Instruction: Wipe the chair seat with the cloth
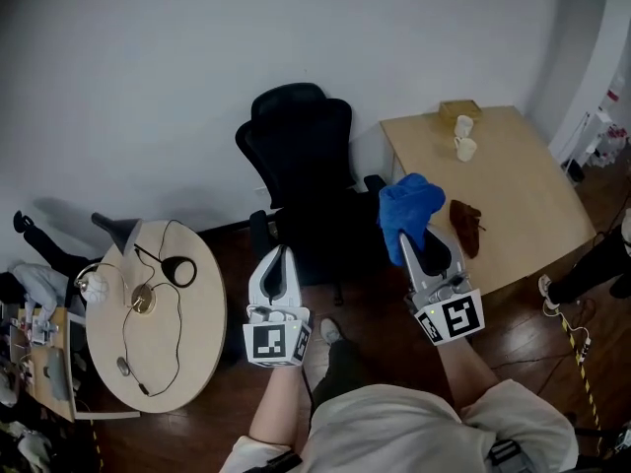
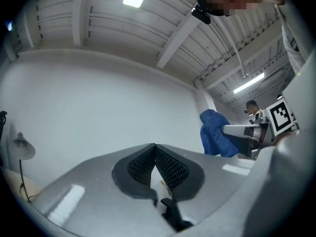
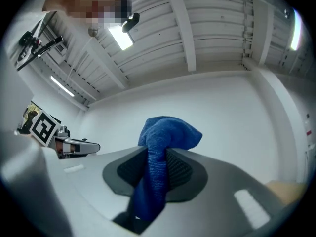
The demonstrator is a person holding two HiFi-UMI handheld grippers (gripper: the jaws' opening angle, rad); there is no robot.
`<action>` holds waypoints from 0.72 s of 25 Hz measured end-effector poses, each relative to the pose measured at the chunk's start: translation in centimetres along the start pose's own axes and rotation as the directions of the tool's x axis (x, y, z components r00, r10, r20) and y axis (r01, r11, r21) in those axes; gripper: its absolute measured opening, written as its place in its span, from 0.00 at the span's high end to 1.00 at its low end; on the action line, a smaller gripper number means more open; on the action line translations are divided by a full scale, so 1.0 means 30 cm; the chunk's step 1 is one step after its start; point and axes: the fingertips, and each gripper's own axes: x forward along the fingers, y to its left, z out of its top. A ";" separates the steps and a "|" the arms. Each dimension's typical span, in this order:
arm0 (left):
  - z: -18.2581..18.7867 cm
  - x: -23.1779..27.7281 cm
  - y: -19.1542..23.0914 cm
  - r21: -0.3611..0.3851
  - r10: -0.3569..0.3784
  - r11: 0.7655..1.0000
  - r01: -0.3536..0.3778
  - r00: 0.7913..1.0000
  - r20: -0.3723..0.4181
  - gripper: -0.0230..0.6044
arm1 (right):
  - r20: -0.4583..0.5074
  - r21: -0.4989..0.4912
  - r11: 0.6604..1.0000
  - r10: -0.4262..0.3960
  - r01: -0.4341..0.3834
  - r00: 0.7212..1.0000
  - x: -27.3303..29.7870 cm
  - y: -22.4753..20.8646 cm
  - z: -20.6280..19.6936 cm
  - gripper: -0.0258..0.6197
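A black office chair (image 1: pixel 296 141) stands against the white wall, its seat (image 1: pixel 320 239) just beyond both grippers. My right gripper (image 1: pixel 406 236) is shut on a blue cloth (image 1: pixel 409 205), which bunches above the jaws over the seat's right side. In the right gripper view the cloth (image 3: pixel 165 137) runs down between the pads (image 3: pixel 180 169). My left gripper (image 1: pixel 285 251) hovers at the seat's front left, shut with nothing in it; its pads (image 2: pixel 168 167) meet at the tips. Both grippers point upward toward the wall and ceiling. The cloth (image 2: pixel 215 135) also shows in the left gripper view.
A round light table (image 1: pixel 197 343) with a lamp (image 1: pixel 118 230) and cables stands at the left. A rectangular wooden table (image 1: pixel 523 205) at the right carries cups (image 1: pixel 464 138), a small box and a brown thing (image 1: pixel 465 225). Another person's leg (image 1: pixel 592 269) is at the right edge.
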 end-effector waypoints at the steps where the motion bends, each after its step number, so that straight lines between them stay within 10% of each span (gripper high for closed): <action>1: -0.003 -0.055 -0.053 0.013 -0.003 1.000 0.003 0.999 -0.046 0.96 | -0.006 0.012 1.000 0.000 0.000 1.000 -0.058 0.007 0.018 0.81; 18: 0.234 -0.494 -0.191 0.092 -0.010 0.995 0.032 0.974 -0.225 0.96 | -0.015 0.059 0.998 -0.010 0.011 1.000 -0.315 0.233 0.289 0.81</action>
